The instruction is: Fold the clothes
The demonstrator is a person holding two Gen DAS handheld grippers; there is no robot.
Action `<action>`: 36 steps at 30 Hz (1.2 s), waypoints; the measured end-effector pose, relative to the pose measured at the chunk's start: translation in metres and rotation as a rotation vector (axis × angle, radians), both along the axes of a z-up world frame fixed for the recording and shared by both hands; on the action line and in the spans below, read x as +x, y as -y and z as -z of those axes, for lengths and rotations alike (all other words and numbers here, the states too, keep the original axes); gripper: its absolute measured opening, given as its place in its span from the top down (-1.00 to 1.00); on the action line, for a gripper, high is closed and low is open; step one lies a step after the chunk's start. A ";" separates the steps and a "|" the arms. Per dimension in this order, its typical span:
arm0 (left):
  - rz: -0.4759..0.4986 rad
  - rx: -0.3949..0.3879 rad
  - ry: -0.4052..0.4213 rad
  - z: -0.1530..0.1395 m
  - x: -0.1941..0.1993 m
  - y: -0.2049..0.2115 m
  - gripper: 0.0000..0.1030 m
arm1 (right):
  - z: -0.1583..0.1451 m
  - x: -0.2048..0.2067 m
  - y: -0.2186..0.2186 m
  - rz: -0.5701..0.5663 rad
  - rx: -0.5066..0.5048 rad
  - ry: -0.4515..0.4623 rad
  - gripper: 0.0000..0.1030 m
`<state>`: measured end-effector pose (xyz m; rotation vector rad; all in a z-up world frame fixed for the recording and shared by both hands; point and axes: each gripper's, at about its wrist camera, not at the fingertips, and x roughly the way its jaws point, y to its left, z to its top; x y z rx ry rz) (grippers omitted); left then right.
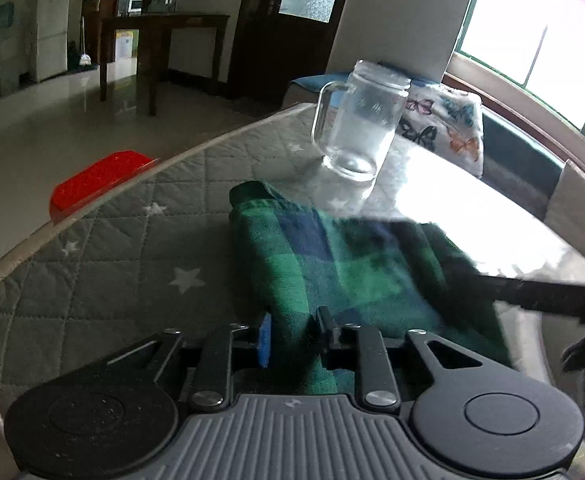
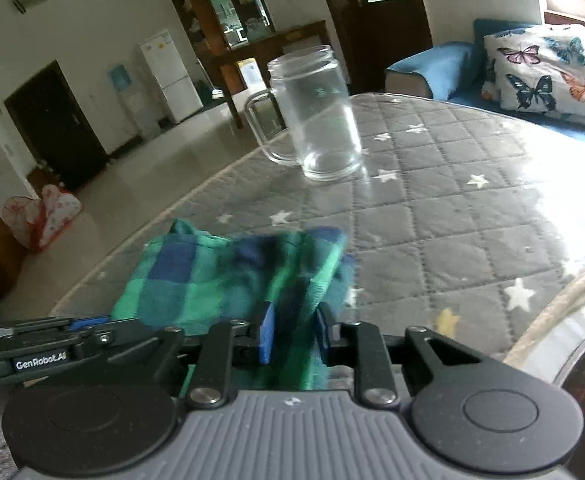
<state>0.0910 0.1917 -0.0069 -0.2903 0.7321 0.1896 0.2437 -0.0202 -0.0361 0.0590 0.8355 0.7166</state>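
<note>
I hold green-and-blue checked cloth (image 1: 332, 264) on grey quilted star-print table cover (image 1: 132, 248), both grippers (image 1: 292, 338) (image 2: 292, 334) clamped on near edge; clear glass mug (image 1: 358, 120) at 12 o'clock; cloth already doubled, bunched, fold unfinished

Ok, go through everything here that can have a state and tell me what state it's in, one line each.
Left gripper: shut on the plaid cloth.
Right gripper: shut on the plaid cloth.
Plaid cloth: partly folded, bunched, near edge held by both grippers.
Glass mug: upright, looks empty, no lid, standing on the table beyond the cloth.
Table: covered by a quilted star-print mat.
</note>
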 end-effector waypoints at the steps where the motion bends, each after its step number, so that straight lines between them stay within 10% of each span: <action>1: 0.002 0.003 0.004 -0.002 -0.002 0.000 0.42 | -0.002 0.000 0.001 0.005 -0.001 0.011 0.55; 9: 0.015 0.080 0.073 -0.020 -0.003 0.006 0.17 | -0.026 -0.013 -0.014 -0.073 -0.007 0.132 0.54; 36: 0.073 0.160 0.046 -0.002 0.023 0.014 0.14 | 0.004 0.023 -0.048 -0.110 -0.097 0.067 0.59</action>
